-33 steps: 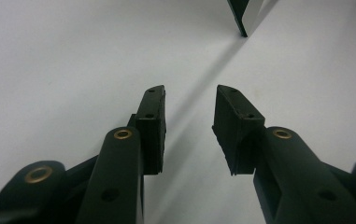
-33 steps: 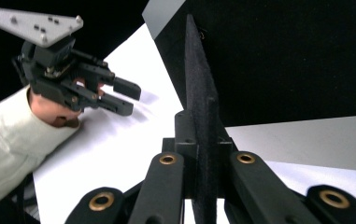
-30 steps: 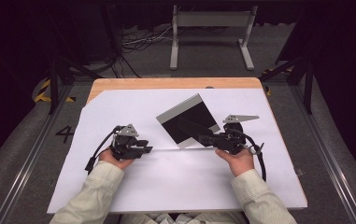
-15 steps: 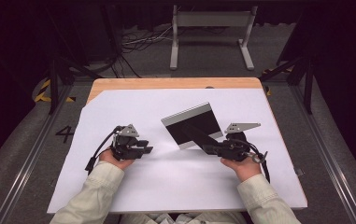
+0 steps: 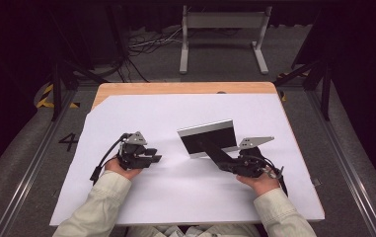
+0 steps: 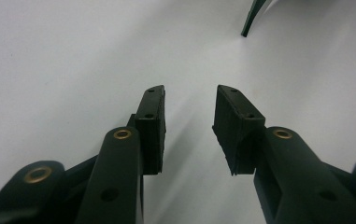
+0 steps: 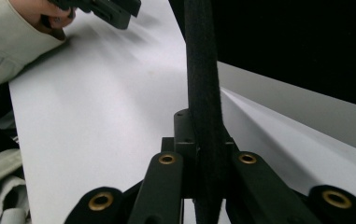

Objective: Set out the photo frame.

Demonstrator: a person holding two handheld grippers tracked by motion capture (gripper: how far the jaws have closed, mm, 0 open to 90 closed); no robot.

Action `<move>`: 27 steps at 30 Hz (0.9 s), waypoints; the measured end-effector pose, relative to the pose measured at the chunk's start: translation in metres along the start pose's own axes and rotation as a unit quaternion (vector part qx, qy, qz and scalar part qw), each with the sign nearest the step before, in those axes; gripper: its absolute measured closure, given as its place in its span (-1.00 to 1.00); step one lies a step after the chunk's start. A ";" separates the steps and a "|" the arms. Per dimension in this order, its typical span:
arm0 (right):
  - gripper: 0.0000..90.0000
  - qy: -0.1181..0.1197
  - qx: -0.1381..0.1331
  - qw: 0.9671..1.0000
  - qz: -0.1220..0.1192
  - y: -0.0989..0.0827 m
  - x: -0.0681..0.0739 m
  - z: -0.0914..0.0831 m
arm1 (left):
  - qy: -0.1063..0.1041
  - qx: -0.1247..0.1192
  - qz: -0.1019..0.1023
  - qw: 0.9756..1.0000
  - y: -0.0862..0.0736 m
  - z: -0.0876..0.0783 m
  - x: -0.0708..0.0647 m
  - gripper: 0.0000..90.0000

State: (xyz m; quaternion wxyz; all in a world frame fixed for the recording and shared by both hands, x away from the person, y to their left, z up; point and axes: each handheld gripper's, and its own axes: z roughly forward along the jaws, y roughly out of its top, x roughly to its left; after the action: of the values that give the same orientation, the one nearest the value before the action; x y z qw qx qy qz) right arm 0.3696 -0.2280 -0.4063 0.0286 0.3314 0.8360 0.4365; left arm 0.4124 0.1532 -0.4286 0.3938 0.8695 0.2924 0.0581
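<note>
One dark panel (image 5: 207,139) | edge clamped between right gripper (image 5: 214,152) jaws, tilted

One panel (image 5: 207,137), two grippers (image 5: 156,159) (image 5: 206,146)

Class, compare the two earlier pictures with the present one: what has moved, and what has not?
The right gripper, shut on the black panel, has drawn it toward the table's right side and a little nearer the person, turning the panel more upright. Nothing was picked up or released. The left gripper stays open over the white sheet, in place.
</note>
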 end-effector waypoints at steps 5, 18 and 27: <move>0.90 -0.001 0.016 1.000 0.000 -0.004 -0.002 0.001 | 0.000 0.001 0.001 1.000 0.000 0.000 0.000 0.42; 0.85 -0.008 0.041 0.999 -0.015 -0.011 -0.006 0.005 | -0.003 0.000 0.003 1.000 0.001 0.000 0.000 0.42; 0.79 -0.023 0.060 0.998 -0.026 -0.015 -0.009 0.008 | -0.004 0.000 0.003 1.000 0.001 0.000 0.000 0.42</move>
State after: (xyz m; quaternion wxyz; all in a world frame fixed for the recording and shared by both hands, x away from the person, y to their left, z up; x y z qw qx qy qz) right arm 0.3714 -0.2342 -0.4247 0.0389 0.3209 0.8679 0.3773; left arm 0.4130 0.1527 -0.4284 0.3950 0.8705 0.2882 0.0564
